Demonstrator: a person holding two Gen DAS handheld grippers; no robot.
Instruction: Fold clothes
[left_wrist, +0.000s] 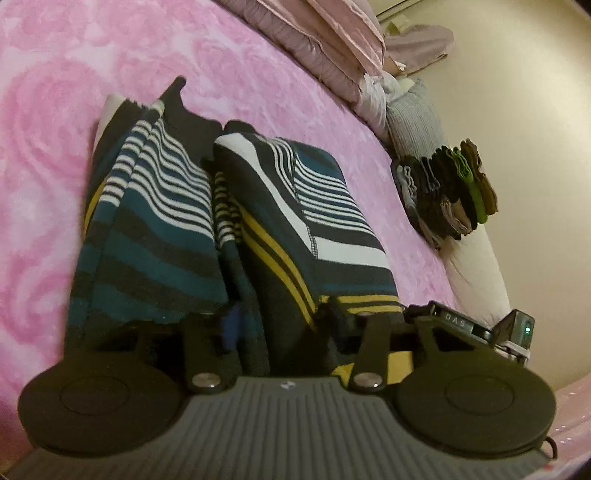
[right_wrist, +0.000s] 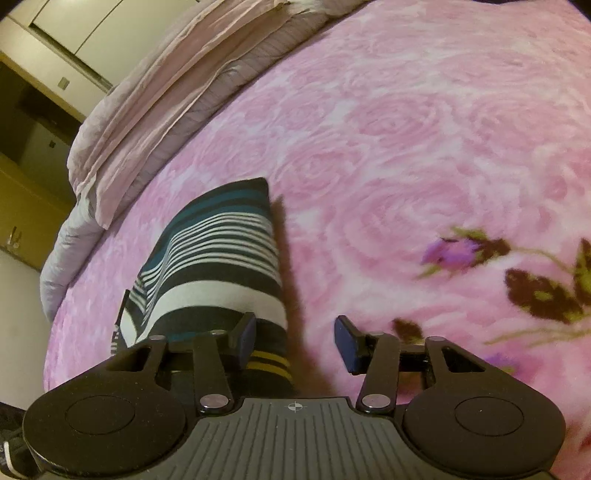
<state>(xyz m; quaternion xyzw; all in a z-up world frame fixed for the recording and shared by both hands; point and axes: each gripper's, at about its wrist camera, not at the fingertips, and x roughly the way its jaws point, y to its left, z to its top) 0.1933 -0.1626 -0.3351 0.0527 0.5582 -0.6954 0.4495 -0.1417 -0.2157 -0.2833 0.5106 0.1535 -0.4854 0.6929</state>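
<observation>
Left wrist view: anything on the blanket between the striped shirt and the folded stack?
Nothing. In the left wrist view, only bare pink blanket separates the striped shirt from the folded stack by the bed's edge.

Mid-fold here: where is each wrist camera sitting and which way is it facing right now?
Left wrist: on the left gripper, angled down over the striped garment on the pink blanket; the other gripper shows at right.
Right wrist: on the right gripper, angled down at the garment's edge; own fingers only.
Shared: garment, blanket, pink bedding behind.
</observation>
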